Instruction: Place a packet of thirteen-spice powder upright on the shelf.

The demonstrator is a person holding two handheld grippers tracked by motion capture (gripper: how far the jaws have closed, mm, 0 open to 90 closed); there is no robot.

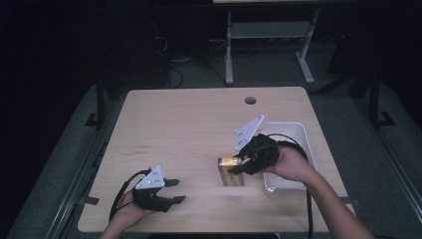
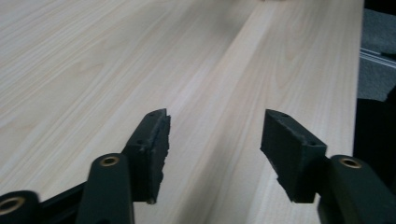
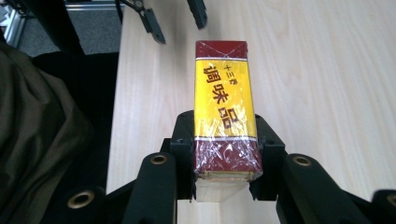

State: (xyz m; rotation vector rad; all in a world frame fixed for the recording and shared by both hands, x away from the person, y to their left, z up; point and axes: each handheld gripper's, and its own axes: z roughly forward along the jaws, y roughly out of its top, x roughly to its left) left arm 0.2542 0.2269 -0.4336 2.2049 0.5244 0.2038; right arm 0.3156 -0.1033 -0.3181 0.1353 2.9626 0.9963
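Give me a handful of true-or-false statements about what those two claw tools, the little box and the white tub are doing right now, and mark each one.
1. The right gripper is clamped on a yellow and dark red box. True.
2. The left gripper is holding something too. False: its jaws stand apart over bare table, with nothing between them.
3. The box is inside the white bin. False: the high view shows it beside the bin, toward the table's middle, above or on the wood.
4. The box is wrapped in shiny clear film. True.
5. The two grippers are touching each other. False: the left one rests near the table's front edge, well apart from the right one.
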